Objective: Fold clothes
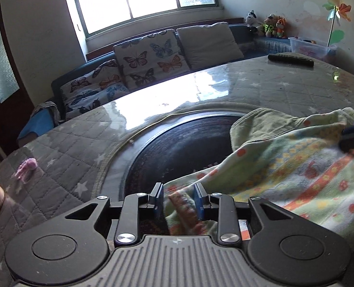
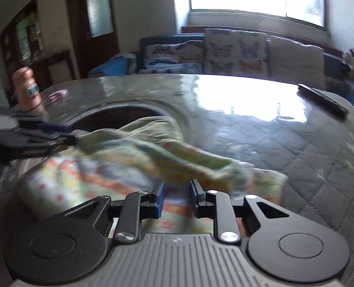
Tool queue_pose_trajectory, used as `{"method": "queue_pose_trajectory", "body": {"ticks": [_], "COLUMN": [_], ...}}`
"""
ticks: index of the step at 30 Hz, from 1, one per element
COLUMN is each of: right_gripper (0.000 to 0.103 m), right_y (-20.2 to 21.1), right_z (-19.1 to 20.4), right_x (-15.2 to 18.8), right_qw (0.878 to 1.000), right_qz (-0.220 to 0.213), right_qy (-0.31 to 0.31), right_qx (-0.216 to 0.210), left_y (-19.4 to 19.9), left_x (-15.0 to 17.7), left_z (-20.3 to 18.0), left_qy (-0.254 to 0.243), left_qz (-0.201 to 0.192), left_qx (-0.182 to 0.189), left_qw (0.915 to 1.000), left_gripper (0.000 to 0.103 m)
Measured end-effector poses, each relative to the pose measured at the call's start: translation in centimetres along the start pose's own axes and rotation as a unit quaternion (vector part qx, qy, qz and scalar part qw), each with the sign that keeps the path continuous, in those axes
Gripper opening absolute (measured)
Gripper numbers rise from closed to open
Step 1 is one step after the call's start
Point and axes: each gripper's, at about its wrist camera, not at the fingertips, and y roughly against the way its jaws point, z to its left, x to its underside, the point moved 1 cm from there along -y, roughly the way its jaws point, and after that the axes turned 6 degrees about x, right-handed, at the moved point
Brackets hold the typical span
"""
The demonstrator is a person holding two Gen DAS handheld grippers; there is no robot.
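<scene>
Nearest the lens, the left gripper [image 1: 178, 199] was seen with its blue pads spread, a bunched edge of the patterned cloth [image 1: 296, 167] lying between them without being pinched. The right gripper [image 2: 176, 197] was likewise held apart above the same cloth [image 2: 119, 157], nothing clamped. The cloth was draped over the desk [image 1: 69, 143], partly across its dark round inset [image 1: 188, 143]. A remote control [image 1: 290, 59] was seen at the far edge.
</scene>
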Motion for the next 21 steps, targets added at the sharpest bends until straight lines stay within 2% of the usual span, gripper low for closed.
{"method": "queue_pose_trajectory", "body": {"ticks": [3,5,8,10,12,14,18,21], "right_gripper": [0.021,0.022,0.022,0.022,0.021,0.021,0.024,0.025], "right_y": [-0.2,0.0,0.1,-0.4,-1.4,-2.5,-4.0,-2.7], "right_z": [-2.2,-2.4,-1.2,-0.2,0.8,1.2,1.0,1.6], "right_x": [-0.6,-1.0,-1.5,-1.8,-2.3,-2.7,-3.5,-3.4], "right_qw": [0.998,0.998,0.999,0.999,1.000,1.000,0.999,0.999], "right_qz": [-0.001,-0.008,-0.017,-0.006,0.001,0.011,0.023,0.012], "right_qy": [-0.052,-0.055,-0.036,-0.023,-0.003,0.003,-0.010,0.014], "right_qx": [0.027,0.031,0.004,-0.024,-0.030,-0.027,-0.020,-0.027], "left_y": [0.5,1.2,1.7,1.7,1.0,-0.3,-3.4,-3.3], "left_x": [-0.3,-0.8,-1.8,-2.5,-3.1,-3.6,-4.2,-4.2], "left_z": [0.8,0.8,-0.5,-1.7,-3.2,-4.2,-4.2,-4.0], "left_qy": [0.011,0.018,0.012,0.003,-0.013,-0.023,-0.011,-0.006], "left_qz": [-0.002,-0.009,-0.019,-0.021,-0.017,-0.006,0.025,0.022], "left_qx": [-0.008,-0.002,0.032,0.061,0.089,0.099,0.092,0.088], "left_qw": [0.9999,0.9998,0.9992,0.9979,0.9958,0.9948,0.9954,0.9959], "left_gripper": [0.031,0.030,0.030,0.030,0.031,0.035,0.039,0.044]}}
